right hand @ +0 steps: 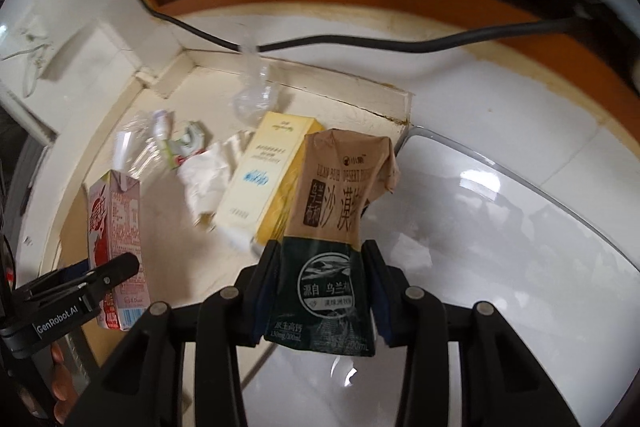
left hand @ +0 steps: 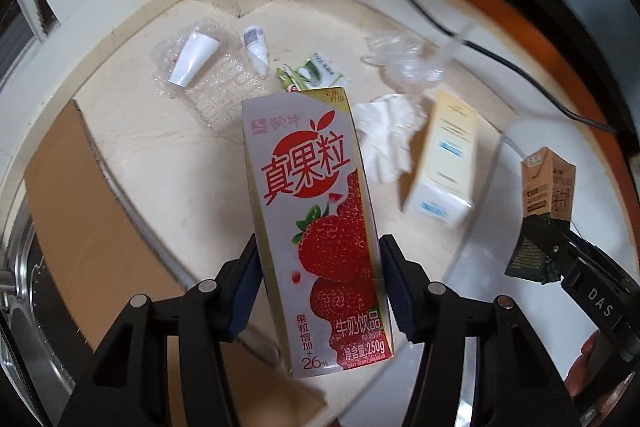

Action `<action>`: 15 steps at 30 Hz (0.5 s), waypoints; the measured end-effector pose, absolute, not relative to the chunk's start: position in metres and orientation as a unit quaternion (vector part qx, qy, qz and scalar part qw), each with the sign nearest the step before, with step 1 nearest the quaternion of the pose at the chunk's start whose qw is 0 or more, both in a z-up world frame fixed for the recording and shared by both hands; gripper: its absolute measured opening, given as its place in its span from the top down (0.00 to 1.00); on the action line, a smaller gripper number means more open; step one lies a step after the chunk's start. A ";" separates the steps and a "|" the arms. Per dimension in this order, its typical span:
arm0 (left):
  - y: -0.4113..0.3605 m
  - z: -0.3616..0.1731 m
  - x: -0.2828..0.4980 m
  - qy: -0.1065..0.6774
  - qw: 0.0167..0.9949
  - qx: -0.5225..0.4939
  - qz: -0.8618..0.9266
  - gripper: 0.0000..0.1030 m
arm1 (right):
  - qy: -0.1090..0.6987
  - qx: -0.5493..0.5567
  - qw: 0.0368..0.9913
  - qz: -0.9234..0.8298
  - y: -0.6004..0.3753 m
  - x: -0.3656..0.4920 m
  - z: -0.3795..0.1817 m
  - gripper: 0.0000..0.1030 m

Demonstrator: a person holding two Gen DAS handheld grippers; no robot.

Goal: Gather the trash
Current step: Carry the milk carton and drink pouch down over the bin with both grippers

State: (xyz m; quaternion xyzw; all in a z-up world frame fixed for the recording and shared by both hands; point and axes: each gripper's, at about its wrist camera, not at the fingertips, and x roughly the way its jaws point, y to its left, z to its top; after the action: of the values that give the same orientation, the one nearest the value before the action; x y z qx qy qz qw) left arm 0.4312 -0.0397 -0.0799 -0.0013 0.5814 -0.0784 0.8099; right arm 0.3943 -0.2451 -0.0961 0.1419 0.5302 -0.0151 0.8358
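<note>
Left gripper (left hand: 318, 291) clamped on strawberry milk carton (left hand: 320, 227), fingers (left hand: 244, 291) pressing its sides. Right gripper (right hand: 318, 291) pinching crumpled brown-green carton (right hand: 332, 247). Both cartons lifted above cream floor (left hand: 168, 155), in front of yellow box (left hand: 444, 163).

Left gripper (left hand: 318, 291) points steeply down, both blue pads pressed on the sides of the strawberry milk carton (left hand: 320, 227), carton upright between them. Right gripper (right hand: 320, 291) also steeply down, clamped on the crumpled brown-green carton (right hand: 332, 247). In the left wrist view, right gripper sits at 3 o'clock.
</note>
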 end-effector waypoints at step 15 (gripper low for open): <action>-0.041 0.007 0.262 0.538 0.835 -0.004 -0.113 0.47 | 0.491 0.105 0.862 0.070 -0.234 0.248 -0.011 0.60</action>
State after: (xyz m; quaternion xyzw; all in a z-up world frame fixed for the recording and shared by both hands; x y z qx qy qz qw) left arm 0.2617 -0.0413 0.0070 -0.0037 0.5383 -0.1129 0.8351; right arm 0.2478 -0.2338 -0.0106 0.1047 0.4906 0.0697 0.8623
